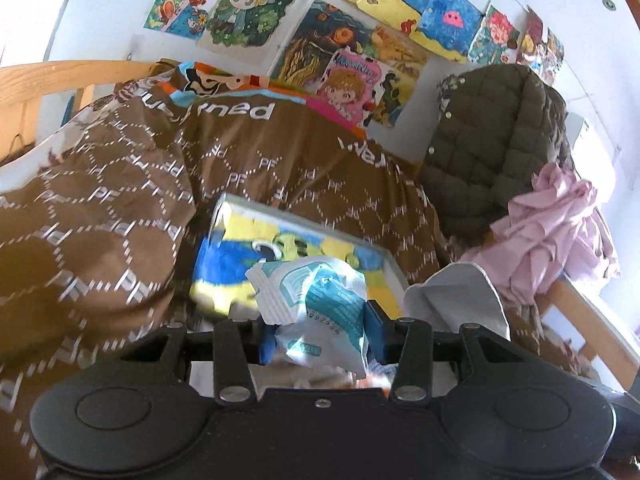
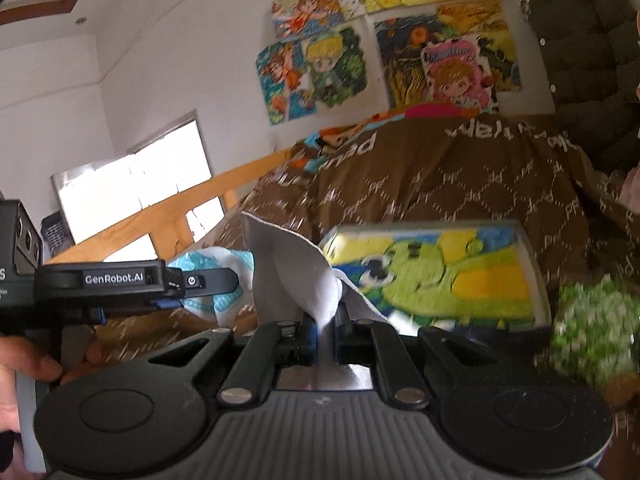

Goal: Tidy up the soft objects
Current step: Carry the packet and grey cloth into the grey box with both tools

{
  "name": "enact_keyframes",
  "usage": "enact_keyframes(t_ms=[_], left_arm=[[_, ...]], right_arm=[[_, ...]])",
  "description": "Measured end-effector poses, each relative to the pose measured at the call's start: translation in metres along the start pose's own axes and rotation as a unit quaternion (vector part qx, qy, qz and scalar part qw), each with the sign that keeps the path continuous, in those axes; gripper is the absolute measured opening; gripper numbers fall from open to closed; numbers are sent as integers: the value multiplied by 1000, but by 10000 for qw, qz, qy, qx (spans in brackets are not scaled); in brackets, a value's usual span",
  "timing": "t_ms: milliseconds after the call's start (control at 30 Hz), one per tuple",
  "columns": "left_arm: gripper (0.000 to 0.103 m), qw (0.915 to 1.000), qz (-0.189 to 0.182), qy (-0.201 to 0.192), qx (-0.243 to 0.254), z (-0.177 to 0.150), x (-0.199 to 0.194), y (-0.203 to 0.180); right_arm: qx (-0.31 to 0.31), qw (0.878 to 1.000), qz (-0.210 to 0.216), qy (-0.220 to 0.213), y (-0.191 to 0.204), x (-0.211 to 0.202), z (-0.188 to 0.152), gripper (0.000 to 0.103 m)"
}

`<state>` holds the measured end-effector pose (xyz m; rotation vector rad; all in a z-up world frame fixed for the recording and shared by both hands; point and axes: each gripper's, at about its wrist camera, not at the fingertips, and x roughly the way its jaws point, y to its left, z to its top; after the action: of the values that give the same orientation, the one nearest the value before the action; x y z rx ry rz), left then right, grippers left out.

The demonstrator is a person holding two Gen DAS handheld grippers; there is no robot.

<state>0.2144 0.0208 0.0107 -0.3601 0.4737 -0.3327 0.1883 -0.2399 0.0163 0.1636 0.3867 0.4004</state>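
- Cartoon drawings [image 1: 320, 36] cover the white wall behind a wood-framed bed, at 12 o'clock in both views.
- At 6 o'clock in the left wrist view, the left gripper [image 1: 320, 334] has its jaws narrowed onto a crumpled white-and-teal packet [image 1: 316, 300], which bulges up from between them.
- In the right wrist view, the right gripper [image 2: 326, 334] has its jaws pinched nearly together on a white cloth [image 2: 292, 268] that stands up in a folded peak at the centre.
- That cloth also shows at 4 o'clock in the left view, just beside the packet.
- Behind both held things lies a framed yellow, blue and green picture [image 2: 440, 272], resting on a brown patterned quilt [image 1: 120, 184].
- A dark quilted jacket [image 1: 488, 140] hangs at 2 o'clock in the left view, with a pink garment [image 1: 560, 224] bunched just below it at 3 o'clock.
- A blurred green-and-white object [image 2: 592, 328] sits at 4 o'clock in the right view.
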Motion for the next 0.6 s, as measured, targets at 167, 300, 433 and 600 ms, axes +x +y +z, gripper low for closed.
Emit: enact_keyframes(t_ms=[167, 300, 433, 600], left_arm=[[46, 9999, 3, -83, -57, 20, 44, 14], [46, 9998, 37, -17, -184, 33, 85, 31], [46, 9997, 77, 159, -168, 38, 119, 45], [46, 9983, 150, 391, -397, 35, 149, 66]], right_arm=[[192, 9997, -114, -103, -21, 44, 20, 9], [360, 9990, -246, -14, -37, 80, 26, 9], [498, 9979, -367, 168, -48, 112, 26, 9], [525, 9960, -583, 424, -54, 142, 21, 9]])
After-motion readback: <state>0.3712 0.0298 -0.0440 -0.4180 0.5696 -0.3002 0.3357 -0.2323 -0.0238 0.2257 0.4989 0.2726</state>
